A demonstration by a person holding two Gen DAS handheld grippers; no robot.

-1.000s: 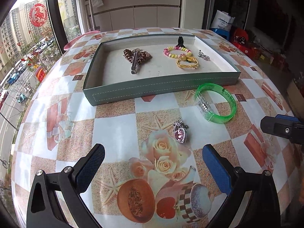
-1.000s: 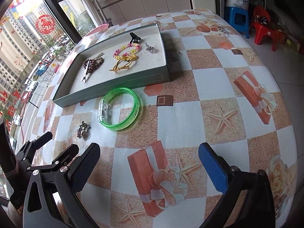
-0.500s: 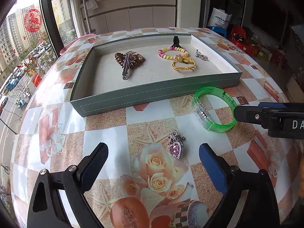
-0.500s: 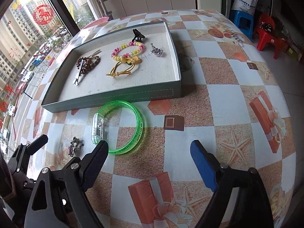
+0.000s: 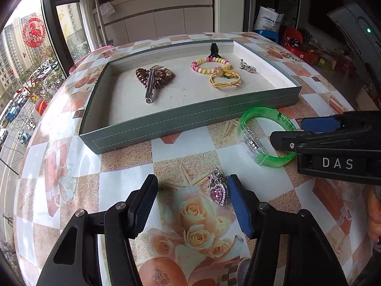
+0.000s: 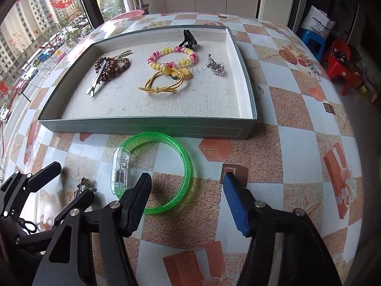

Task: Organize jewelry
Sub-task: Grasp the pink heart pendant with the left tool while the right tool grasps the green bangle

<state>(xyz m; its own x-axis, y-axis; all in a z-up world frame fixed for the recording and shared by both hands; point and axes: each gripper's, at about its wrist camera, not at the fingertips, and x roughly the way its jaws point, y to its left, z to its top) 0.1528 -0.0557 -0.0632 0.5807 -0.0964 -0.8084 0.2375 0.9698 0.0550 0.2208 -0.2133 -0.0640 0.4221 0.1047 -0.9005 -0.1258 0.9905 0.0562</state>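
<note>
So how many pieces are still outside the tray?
2. The green bangle lies on the table just in front of the tray; the pink heart charm sits nearer the cameras, between the left gripper's fingers.

A round table (image 5: 123,169) carries everything, covered by a glossy oilcloth (image 6: 297,143) printed in a checker of white and sandy-orange squares with starfish, roses and gift boxes. Directly on it sits a shallow grey-green tray (image 5: 190,116) with white stitching along its wall, set toward the far side. Just in front of the tray's near wall lies a translucent green bangle (image 6: 185,166) with a clear plastic block on one side, flat on the cloth. Near it, apart from the bangle, lies a silver charm with a pink heart stone (image 5: 218,191). A pink dish (image 6: 128,14) rests at the table's far edge by the window.
</note>
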